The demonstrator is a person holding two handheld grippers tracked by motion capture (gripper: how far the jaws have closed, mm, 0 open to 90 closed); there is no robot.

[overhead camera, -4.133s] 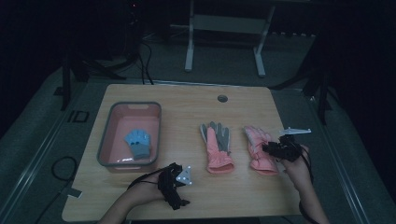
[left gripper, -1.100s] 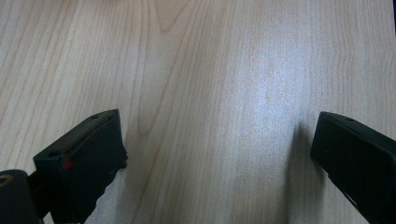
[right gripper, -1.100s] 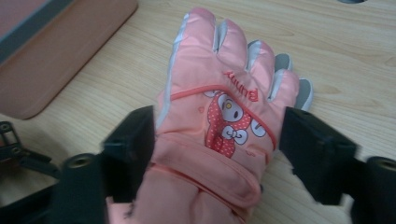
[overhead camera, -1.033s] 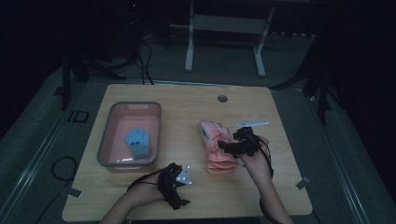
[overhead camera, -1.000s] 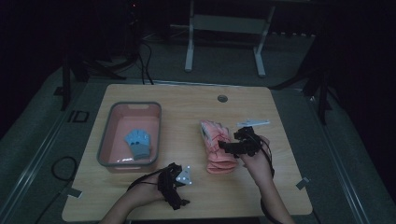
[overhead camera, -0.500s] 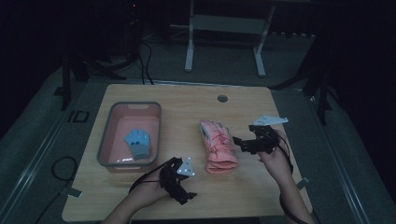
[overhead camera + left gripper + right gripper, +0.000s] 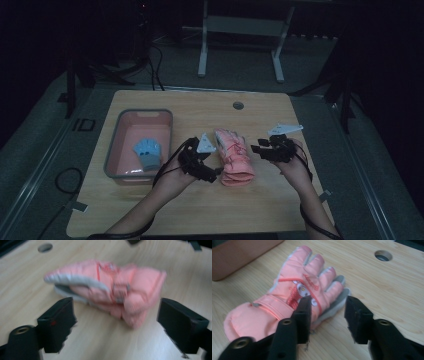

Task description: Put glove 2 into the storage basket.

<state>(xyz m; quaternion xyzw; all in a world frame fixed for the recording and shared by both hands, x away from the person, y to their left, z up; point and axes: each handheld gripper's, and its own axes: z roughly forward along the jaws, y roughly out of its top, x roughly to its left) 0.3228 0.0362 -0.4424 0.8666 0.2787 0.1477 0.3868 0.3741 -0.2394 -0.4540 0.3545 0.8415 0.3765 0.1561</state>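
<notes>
Pink gloves point(image 7: 234, 156) lie stacked on wooden table point(image 7: 260, 210), apparently; both tongs open, empty.

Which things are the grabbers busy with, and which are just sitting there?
Busy with:
pink gloves, stacked one on the other
left gripper, open beside them
right gripper, nothing between its jaws

Just sitting there:
blue glove
grey bin holding it
hole in the table

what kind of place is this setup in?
Probably a lab or recording studio, not a home: a bare wooden table with a cable hole, loose cables on the floor, and a metal stand in dark surroundings.
</notes>
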